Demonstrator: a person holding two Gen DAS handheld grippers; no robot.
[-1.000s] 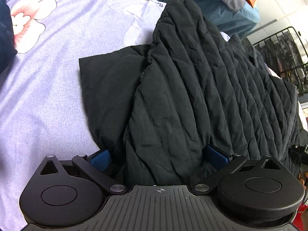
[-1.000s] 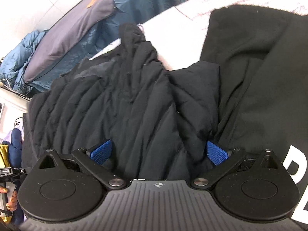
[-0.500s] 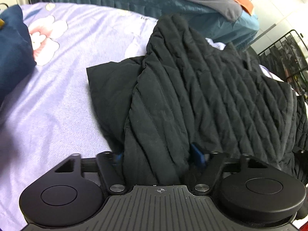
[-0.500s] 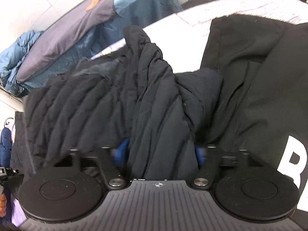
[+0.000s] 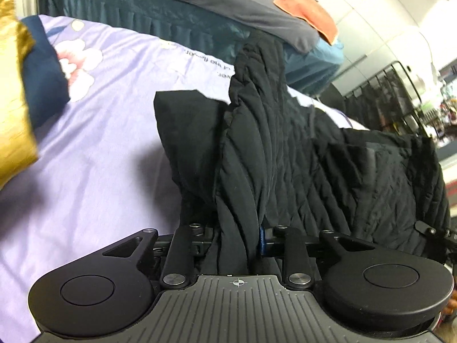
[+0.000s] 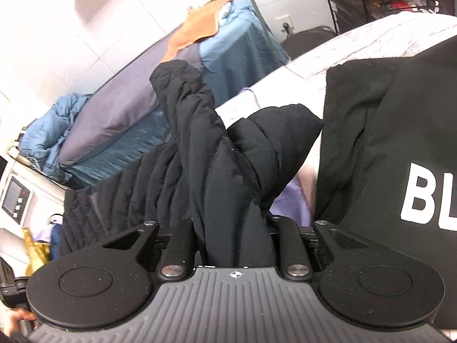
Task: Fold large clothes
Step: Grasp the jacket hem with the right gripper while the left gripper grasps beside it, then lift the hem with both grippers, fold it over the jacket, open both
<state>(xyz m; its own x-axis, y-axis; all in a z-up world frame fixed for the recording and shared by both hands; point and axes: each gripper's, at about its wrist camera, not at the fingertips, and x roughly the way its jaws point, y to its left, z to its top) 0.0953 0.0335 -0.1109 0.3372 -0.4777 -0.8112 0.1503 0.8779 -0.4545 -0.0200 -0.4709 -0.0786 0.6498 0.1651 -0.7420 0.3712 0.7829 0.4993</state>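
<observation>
Gripping a Black Jacket at Both Ends

Pinching bunched fabric, the left gripper (image 5: pixel 237 243) and right gripper (image 6: pixel 232 237) each clamp the black quilted jacket (image 5: pixel 285 148), jaws pressed close on the cloth. The jacket hangs between them over a lilac floral bedsheet (image 5: pixel 100 148). At three o'clock of the right gripper lies a black garment with white lettering (image 6: pixel 400 143). A gold cushion (image 5: pixel 11 100) sits at nine o'clock in the left view.

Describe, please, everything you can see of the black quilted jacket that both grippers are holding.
The black quilted jacket looks like soft, matte padded fabric stitched in diagonal channels. It is bunched and lifted, one end rising to a peak, another part draping down. The left gripper and the right gripper are each shut on a gathered fold. It hangs over the lilac floral bedsheet, beside a black printed garment.
</observation>
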